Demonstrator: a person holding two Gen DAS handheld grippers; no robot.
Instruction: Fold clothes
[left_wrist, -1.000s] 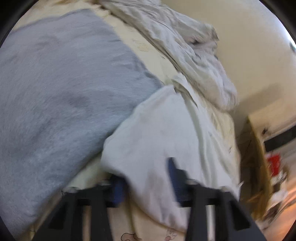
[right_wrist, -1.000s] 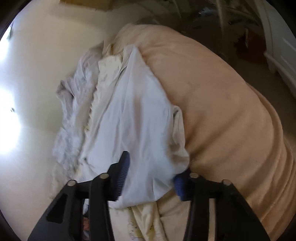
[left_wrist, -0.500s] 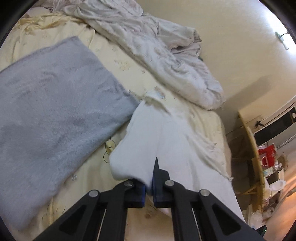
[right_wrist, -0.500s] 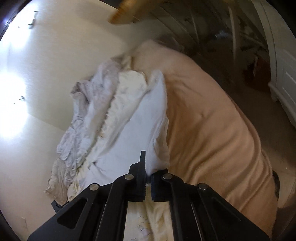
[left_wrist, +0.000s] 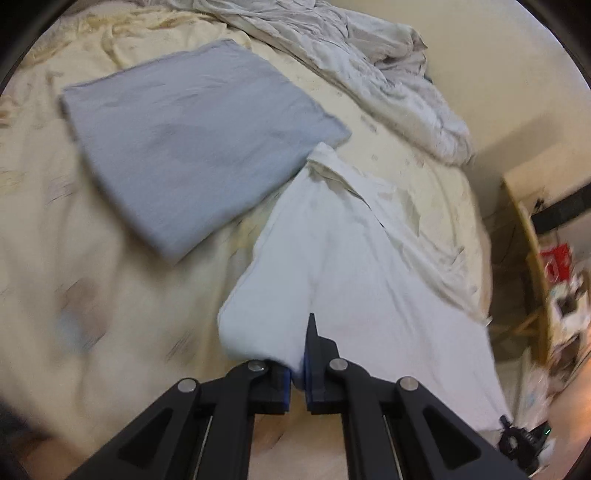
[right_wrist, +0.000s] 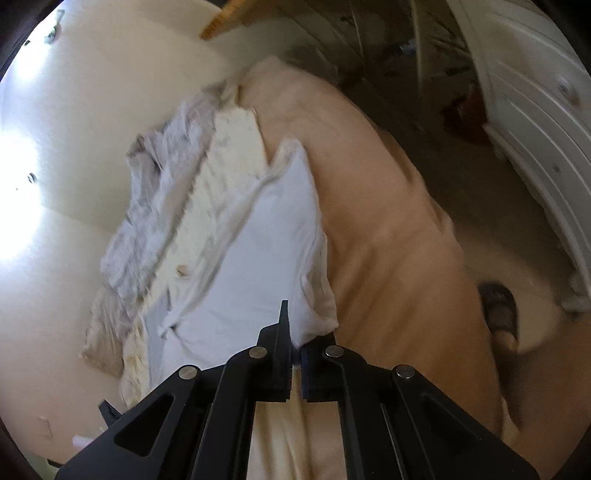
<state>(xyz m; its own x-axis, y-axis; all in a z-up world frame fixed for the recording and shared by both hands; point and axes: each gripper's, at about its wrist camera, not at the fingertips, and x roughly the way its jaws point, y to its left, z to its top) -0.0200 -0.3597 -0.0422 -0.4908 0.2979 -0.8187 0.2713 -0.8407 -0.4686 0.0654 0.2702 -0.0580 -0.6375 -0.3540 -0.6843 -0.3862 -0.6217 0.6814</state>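
With both jaws pressed together, left tool (left_wrist: 297, 373) pinches the near edge of the white garment (left_wrist: 343, 266) at bottom centre of the left wrist view; cloth runs up the frame over the cream bed sheet (left_wrist: 85, 280). Folded grey cloth (left_wrist: 192, 147) lies upper left, its corner touching the garment's far end. Right tool (right_wrist: 295, 354) also clamps the white garment (right_wrist: 258, 258) (another edge), bottom centre of the right wrist view, beside a peach blanket (right_wrist: 399, 236). Crumpled duvet (left_wrist: 388, 74) sits top right.

Grey folded cloth (left_wrist: 192, 147) beside open bedsheet (left_wrist: 92, 295)
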